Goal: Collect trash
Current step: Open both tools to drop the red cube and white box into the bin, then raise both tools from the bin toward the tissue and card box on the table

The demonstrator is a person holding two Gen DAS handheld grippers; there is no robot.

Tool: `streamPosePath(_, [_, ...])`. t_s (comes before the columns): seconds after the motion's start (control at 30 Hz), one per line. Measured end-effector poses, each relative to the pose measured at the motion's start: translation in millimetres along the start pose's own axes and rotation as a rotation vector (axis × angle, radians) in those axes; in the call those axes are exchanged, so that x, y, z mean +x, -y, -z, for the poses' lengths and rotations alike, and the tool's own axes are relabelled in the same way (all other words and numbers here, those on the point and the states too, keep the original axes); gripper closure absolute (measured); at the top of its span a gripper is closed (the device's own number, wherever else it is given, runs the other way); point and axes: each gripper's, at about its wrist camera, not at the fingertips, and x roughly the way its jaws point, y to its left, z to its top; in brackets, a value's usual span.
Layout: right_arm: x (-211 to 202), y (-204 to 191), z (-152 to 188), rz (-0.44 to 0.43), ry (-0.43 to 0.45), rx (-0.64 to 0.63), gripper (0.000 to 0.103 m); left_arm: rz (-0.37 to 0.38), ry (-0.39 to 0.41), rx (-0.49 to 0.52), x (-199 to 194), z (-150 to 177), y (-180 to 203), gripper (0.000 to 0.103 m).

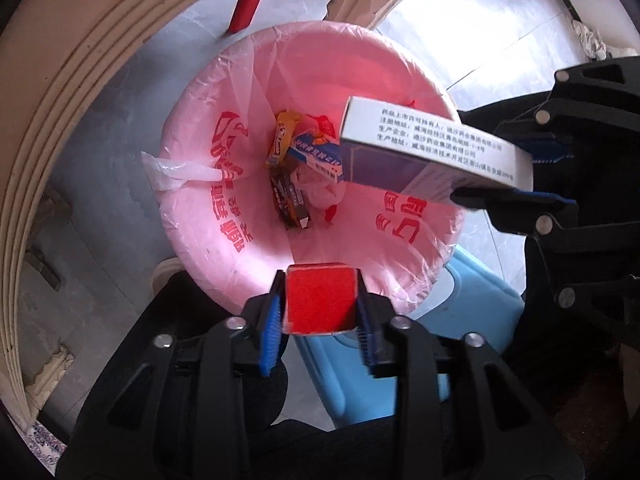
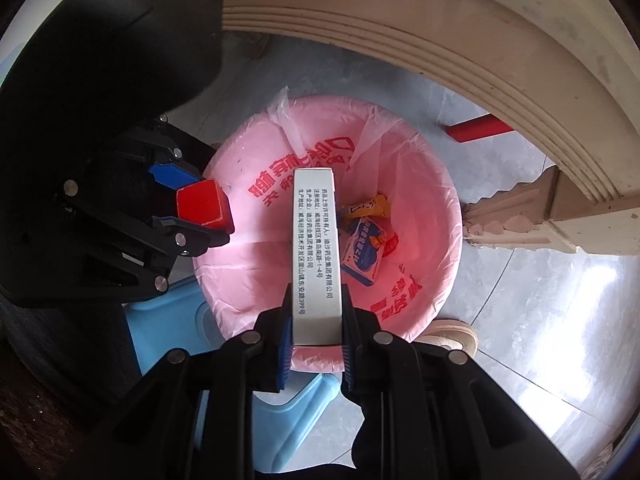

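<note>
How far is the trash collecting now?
Done: several wrappers and a small box already lie in the pink-lined bin. In hand: the left gripper carries a red box, the right gripper a white box, both above the bin. Left: drop both.
</note>
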Motion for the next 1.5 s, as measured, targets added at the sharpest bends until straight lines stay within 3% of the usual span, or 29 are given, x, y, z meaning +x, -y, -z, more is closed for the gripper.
streamPosePath(0.03, [0, 0, 0, 0.011, -0.004, -0.004, 0.077, -0.001, -0.003, -0.004, 0, 0, -1, 0.05])
streamPosePath(0.1, [0, 0, -1, 0.027, 0.002, -0.004, 0.056, -0.014, 0.003, -0.006, -1, -1, -2, 0.043])
streamPosePath(0.13, [-1, 1, -1, 0.032, 0.01, -0.002, 0.051, -0.016, 0.002, -0.013, -2, -1, -3, 0.036])
streamPosePath(0.2, [-2, 3, 1, 0.03, 0.017, 0.003, 0.045, -0.013, 0.009, -0.023, -3, -2, -4, 0.035])
streamPosePath(0.83, [-8, -4, 2, 0.024, 0.018, -0.002, 0.044, -0.031, 0.047, -0.02, -16, 3, 2, 0.035])
streamPosePath(1.17, [-35, -15, 9, 0.05, 0.06, -0.019, 0.044, -0.05, 0.117, -0.017, -48, 19, 10, 0.035])
streamPosePath(1.33, [-72, -23, 12, 0.023, 0.123, -0.045, 0.044, -0.091, 0.166, -0.012, -82, 35, 12, 0.035])
streamPosePath(1.47, [-115, -30, 12, 0.011, 0.202, -0.079, 0.044, -0.143, 0.252, 0.004, -138, 53, 14, 0.035])
streamPosePath(1.5, [-130, -30, 11, 0.008, 0.231, -0.088, 0.039, -0.149, 0.278, 0.004, -156, 57, 13, 0.035])
